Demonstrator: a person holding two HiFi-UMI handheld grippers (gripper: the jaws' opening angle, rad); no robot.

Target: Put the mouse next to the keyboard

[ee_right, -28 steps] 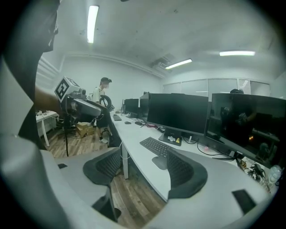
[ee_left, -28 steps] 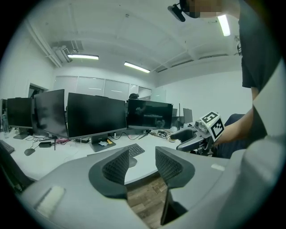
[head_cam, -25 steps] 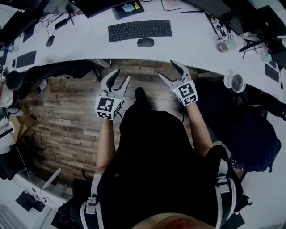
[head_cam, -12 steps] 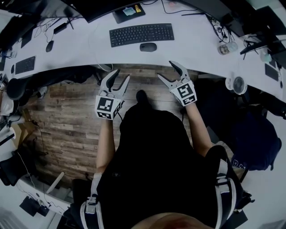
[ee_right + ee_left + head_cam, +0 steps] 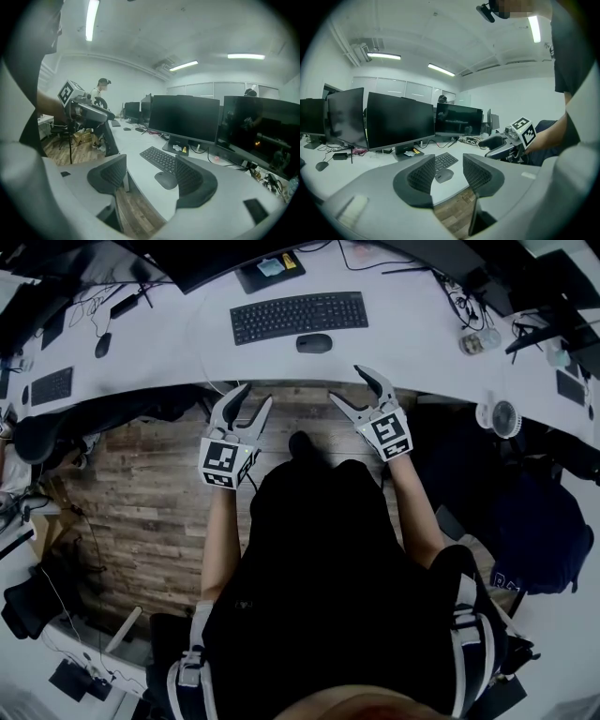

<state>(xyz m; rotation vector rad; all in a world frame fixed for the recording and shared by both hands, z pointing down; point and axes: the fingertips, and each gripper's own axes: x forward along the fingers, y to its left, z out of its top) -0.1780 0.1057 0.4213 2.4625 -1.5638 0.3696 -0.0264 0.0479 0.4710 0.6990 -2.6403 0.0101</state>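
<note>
Hovering just short of desk edge, left tongs spread, empty, right tongs likewise, mouse lying just beside keyboard.

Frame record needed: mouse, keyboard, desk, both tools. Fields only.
mouse: dark, on the white desk, just off the keyboard's near edge, untouched
keyboard: black, flat on the desk, in front of a monitor
left tool: open, empty, short of the desk edge, above the wood floor
right tool: open, empty, at the desk edge, mouse ahead of it
task state: mouse lies beside the keyboard; neither tool touches it
</note>
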